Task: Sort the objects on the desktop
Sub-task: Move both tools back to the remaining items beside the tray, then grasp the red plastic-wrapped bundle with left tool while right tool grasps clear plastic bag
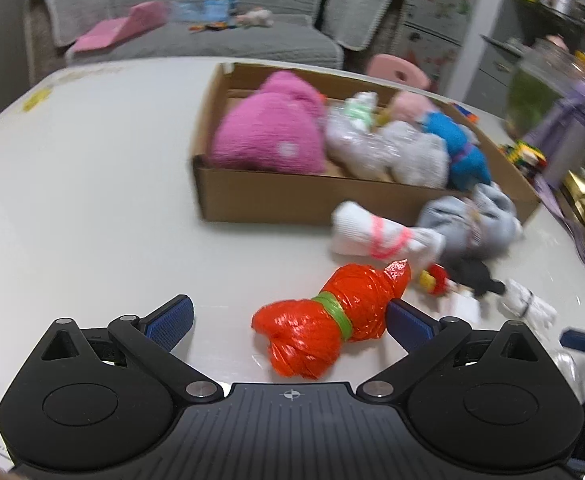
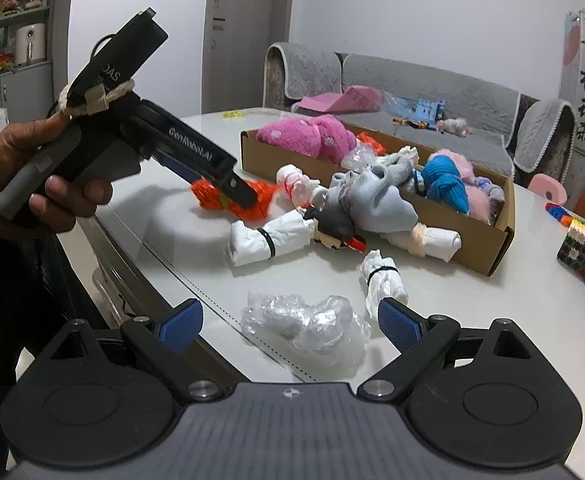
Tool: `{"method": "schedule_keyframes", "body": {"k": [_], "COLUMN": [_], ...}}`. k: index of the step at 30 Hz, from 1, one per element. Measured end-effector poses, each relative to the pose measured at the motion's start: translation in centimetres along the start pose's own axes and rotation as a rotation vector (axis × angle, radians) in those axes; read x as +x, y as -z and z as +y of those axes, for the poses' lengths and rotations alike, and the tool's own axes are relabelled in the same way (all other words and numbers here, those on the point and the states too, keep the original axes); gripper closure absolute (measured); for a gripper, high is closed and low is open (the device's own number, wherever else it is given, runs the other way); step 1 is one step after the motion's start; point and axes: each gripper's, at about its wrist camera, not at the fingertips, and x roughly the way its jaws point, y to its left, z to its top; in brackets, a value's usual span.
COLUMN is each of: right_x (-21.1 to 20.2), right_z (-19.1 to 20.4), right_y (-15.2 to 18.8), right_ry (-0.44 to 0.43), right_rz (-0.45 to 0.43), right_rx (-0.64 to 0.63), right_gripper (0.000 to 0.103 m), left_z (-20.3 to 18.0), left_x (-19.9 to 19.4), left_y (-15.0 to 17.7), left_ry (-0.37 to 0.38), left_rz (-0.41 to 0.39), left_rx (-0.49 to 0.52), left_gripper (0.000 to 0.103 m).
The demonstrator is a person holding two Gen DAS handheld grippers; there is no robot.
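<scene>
An orange plastic bundle (image 1: 324, 320) tied with a green band lies on the white table, between the spread fingers of my left gripper (image 1: 290, 320), which is open; the right finger pad sits at the bundle's side. In the right wrist view a hand holds that left gripper (image 2: 228, 184) over the orange bundle (image 2: 212, 196). My right gripper (image 2: 290, 320) is open above a crumpled clear plastic wad (image 2: 308, 328). A cardboard box (image 1: 292, 196) holds a pink plush (image 1: 268, 128), white bundles and a blue toy.
White tied bundles (image 2: 268, 240), a grey cloth bundle (image 2: 372, 200) and a small doll (image 2: 336, 232) lie in front of the box (image 2: 484, 240). Colourful blocks (image 2: 580, 244) sit at the right. The near table edge (image 2: 140, 256) runs close to the left. A grey sofa stands behind.
</scene>
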Motion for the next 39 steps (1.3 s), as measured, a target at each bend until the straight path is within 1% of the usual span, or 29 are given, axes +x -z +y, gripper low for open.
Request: {"method": "schedule_keyframes", "body": {"k": [3, 6, 9, 11, 13, 15, 16, 18, 22, 23, 26, 32, 35, 36, 37, 38, 39], "right_x": [0.0, 0.1, 0.3, 0.5, 0.6, 0.7, 0.7, 0.9, 1.0, 1.0, 1.0, 1.0, 0.9, 0.9, 0.8, 0.7, 0.6], "right_z": [0.0, 0.0, 0.1, 0.2, 0.2, 0.1, 0.1, 0.0, 0.0, -0.1, -0.2, -0.2, 0.4, 0.6, 0.7, 1.0, 1.1], "right_y": [0.0, 0.0, 0.0, 0.1, 0.1, 0.0, 0.0, 0.0, 0.0, 0.0, 0.1, 0.3, 0.5, 0.5, 0.4, 0.4, 0.3], "right_ry": [0.0, 0.004, 0.012, 0.019, 0.021, 0.018, 0.016, 0.002, -0.001, 0.005, 0.029, 0.082, 0.118, 0.123, 0.126, 0.131, 0.131], "right_rz": [0.002, 0.007, 0.014, 0.023, 0.026, 0.024, 0.024, 0.029, 0.029, 0.027, 0.026, 0.016, 0.001, -0.006, -0.014, -0.024, -0.027], "right_rx": [0.003, 0.005, 0.01, 0.01, 0.014, 0.023, 0.031, 0.052, 0.078, 0.082, 0.098, 0.15, 0.174, 0.177, 0.178, 0.178, 0.177], "right_gripper": [0.009, 0.009, 0.009, 0.008, 0.008, 0.008, 0.01, 0.014, 0.014, 0.014, 0.014, 0.012, 0.013, 0.018, 0.032, 0.041, 0.047], "left_z": [0.8, 1.0, 0.2, -0.7, -1.6, -2.1, -2.2, -2.3, -1.9, -1.7, -1.5, -1.4, -1.4, -1.4, -1.6, -1.8, -2.2], "left_x": [0.0, -0.1, 0.0, 0.2, 0.6, 0.6, 0.6, 0.7, 0.6, 0.6, 0.5, 0.5, 0.4, 0.4, 0.3, 0.0, -0.4], "left_y": [-0.1, -0.1, 0.2, 0.5, 0.8, 0.9, 1.0, 1.0, 1.2, 1.3, 1.5, 1.5, 1.6, 1.7, 1.8, 1.9, 2.1], "left_ry": [-0.057, -0.07, -0.081, -0.093, -0.121, -0.133, -0.136, -0.14, -0.14, -0.138, -0.164, -0.165, -0.154, -0.148, -0.138, -0.123, -0.109], "left_rz": [-0.008, -0.009, -0.007, -0.004, -0.006, -0.023, -0.027, -0.034, -0.039, -0.039, -0.059, -0.067, -0.073, -0.074, -0.08, -0.089, -0.103], "left_rx": [-0.029, -0.029, 0.012, 0.06, 0.104, 0.126, 0.131, 0.132, 0.108, 0.094, 0.064, 0.057, 0.073, 0.08, 0.089, 0.101, 0.117], "left_gripper": [0.0, 0.0, 0.0, 0.0, 0.0, 0.0, 0.0, 0.0, 0.0, 0.0, 0.0, 0.0, 0.0, 0.001, 0.007, 0.014, 0.038]}}
